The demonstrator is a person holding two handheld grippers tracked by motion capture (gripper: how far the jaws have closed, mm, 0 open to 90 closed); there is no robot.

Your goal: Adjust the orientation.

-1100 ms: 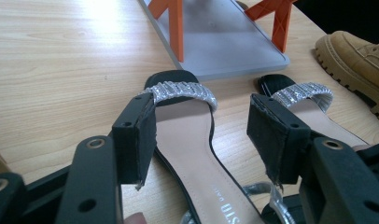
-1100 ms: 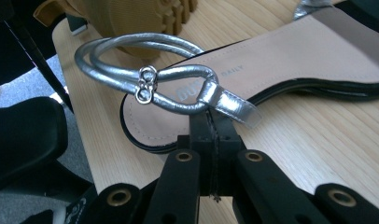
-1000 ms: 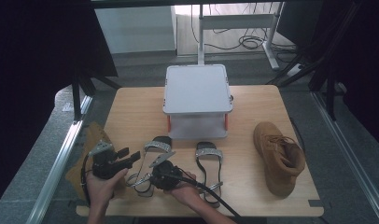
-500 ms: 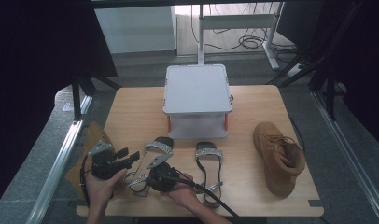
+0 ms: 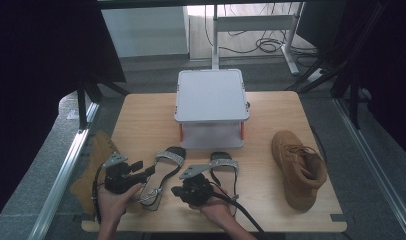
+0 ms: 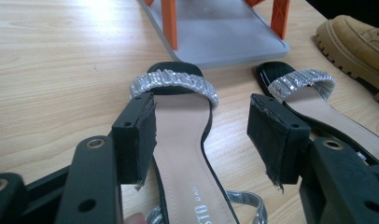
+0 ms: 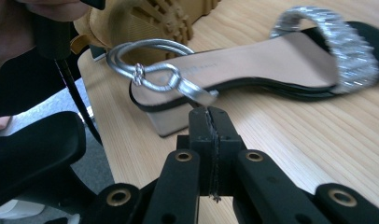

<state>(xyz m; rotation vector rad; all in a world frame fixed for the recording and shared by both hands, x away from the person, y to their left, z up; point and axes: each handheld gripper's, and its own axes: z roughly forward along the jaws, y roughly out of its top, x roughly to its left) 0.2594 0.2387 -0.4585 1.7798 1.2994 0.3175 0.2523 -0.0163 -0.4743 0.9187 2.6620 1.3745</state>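
Two black sandals with glittery silver bands lie at the table's front. My left gripper (image 5: 147, 171) (image 6: 201, 107) is open, one jaw on each side of the left sandal (image 5: 166, 167) (image 6: 183, 154), and its pads are clear of the footbed. The right sandal (image 5: 223, 172) (image 6: 309, 93) lies beside it. My right gripper (image 5: 175, 191) (image 7: 209, 112) is shut and points at the left sandal's (image 7: 257, 60) heel. The loose end of the silver ankle strap (image 7: 178, 84) lies just beyond its tips, and I see nothing between the jaws.
A grey lidded box (image 5: 211, 95) on orange legs (image 6: 170, 23) stands behind the sandals. One tan boot (image 5: 298, 167) (image 6: 355, 42) lies at the right. Another tan boot (image 5: 93, 165) (image 7: 155, 18) hangs over the table's left edge, close to my left hand.
My right gripper has shifted a little to the right, away from the left sandal's heel. The left gripper and the shoes have stayed where they were.
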